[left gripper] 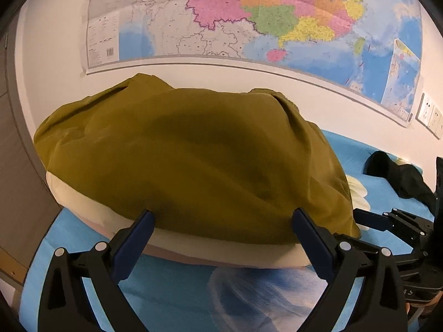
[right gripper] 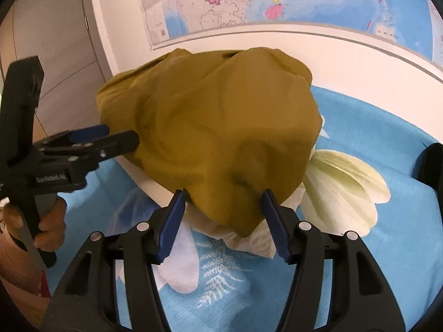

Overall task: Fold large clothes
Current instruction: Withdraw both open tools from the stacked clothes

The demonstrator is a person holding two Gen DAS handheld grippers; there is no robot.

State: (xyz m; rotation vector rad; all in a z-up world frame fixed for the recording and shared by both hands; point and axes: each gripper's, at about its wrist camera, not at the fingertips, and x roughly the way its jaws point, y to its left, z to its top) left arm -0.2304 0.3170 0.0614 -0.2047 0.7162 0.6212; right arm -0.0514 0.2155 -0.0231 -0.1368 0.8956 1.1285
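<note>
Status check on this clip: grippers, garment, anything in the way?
Left gripper open, right gripper open, both at the near edge. Mustard garment lies draped over a cream pillow, unfolded. Black clothing lies aside on the bed.

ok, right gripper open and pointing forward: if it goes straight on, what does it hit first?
Most likely the mustard-yellow garment: its near hanging edge sits between the open fingers of the right gripper, draped over a cream pillow. Depth is unclear, but nothing shows in front of it.

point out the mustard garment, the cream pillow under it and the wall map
mustard garment (left gripper: 193, 155): left wrist view, middle of its draped top.
cream pillow (left gripper: 210, 244): left wrist view, front edge below the garment.
wall map (left gripper: 249, 13): left wrist view, coloured central area.
</note>
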